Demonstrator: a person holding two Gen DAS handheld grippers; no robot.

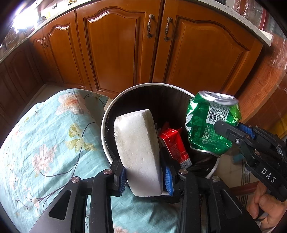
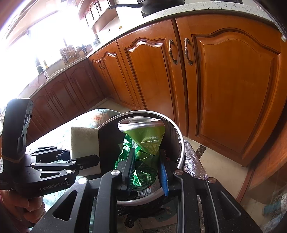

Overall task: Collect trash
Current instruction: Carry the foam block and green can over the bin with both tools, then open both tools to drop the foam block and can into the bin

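A round black bin with a white rim [image 1: 106,114] stands at the edge of a cloth-covered surface. My left gripper [image 1: 143,176] is shut on a white sponge block [image 1: 138,143], which tilts over the bin's near left rim. A red wrapper [image 1: 172,143] lies inside the bin. My right gripper [image 2: 146,170] is shut on a crushed green can [image 2: 143,141], held above the bin's opening [image 2: 180,143]. In the left wrist view the can [image 1: 209,125] hangs over the bin's right side, with the right gripper [image 1: 233,129] behind it. In the right wrist view the left gripper [image 2: 79,157] and sponge [image 2: 84,141] are on the left.
A teal floral cloth [image 1: 44,134] covers the surface left of the bin. Wooden cabinet doors [image 1: 114,50] rise close behind it under a speckled countertop [image 2: 197,10]. A hand [image 1: 265,206] grips the right tool. Tiled floor [image 2: 215,161] lies to the bin's right.
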